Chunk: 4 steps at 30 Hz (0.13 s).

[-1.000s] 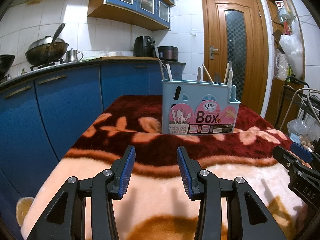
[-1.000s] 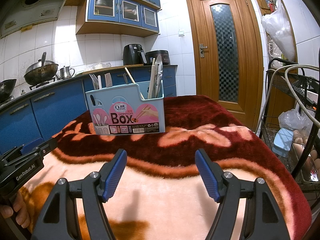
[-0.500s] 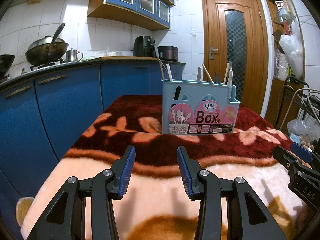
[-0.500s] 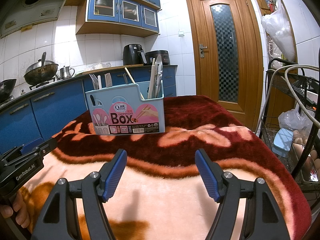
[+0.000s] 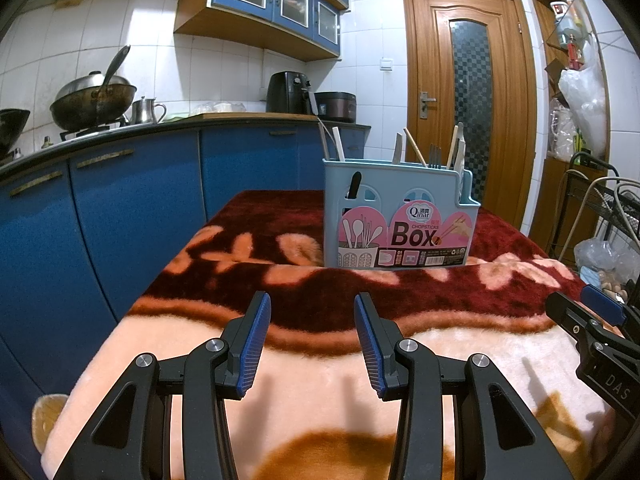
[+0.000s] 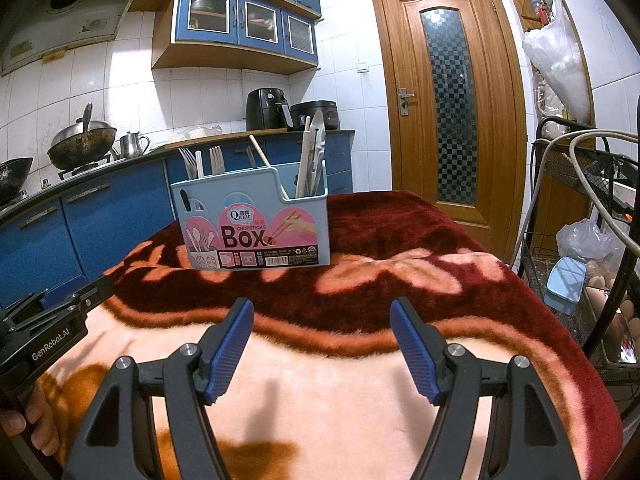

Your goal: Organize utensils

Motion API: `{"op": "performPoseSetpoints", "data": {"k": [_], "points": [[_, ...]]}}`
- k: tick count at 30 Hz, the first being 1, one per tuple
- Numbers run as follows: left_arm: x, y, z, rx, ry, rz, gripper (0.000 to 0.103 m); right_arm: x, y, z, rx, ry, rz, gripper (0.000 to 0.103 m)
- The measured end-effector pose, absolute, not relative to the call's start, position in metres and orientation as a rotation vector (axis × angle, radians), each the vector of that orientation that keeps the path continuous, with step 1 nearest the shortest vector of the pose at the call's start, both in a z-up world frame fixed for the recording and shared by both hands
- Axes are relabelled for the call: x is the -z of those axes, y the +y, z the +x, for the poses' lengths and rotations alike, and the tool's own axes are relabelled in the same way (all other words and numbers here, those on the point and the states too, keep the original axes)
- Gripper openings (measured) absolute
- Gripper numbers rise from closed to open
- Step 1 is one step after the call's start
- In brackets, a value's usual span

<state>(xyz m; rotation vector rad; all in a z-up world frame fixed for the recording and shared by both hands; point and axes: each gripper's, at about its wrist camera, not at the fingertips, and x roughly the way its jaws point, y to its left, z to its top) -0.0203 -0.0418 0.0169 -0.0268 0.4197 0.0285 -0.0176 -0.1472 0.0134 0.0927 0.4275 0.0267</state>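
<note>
A light blue utensil box [image 5: 400, 216] with a pink "Box" label stands upright on the blanket-covered table; it also shows in the right wrist view [image 6: 256, 224]. Forks [image 6: 202, 162], chopsticks [image 6: 266, 164] and other utensils [image 6: 312, 152] stand in its compartments. My left gripper [image 5: 312, 340] is open and empty, low over the near part of the table, well short of the box. My right gripper [image 6: 322, 344] is open wider, empty, also near the table's front. Each gripper shows at the edge of the other's view.
The table carries a red, pink and orange plush blanket [image 5: 320, 400]. Blue kitchen cabinets [image 5: 120, 216] with a wok [image 5: 92, 100] stand to the left. A wooden door [image 6: 448, 92] is behind. A wire rack [image 6: 580, 280] with bags and eggs stands at the right.
</note>
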Motion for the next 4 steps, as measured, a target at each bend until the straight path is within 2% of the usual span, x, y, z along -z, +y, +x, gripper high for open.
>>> {"op": "performPoseSetpoints", "data": {"k": [4], "points": [[-0.0169,-0.0426,-0.0204,-0.029,0.423,-0.025,0.044,-0.0134,-0.1471,-0.0177,-0.027,0.429,0.092,0.073]]}}
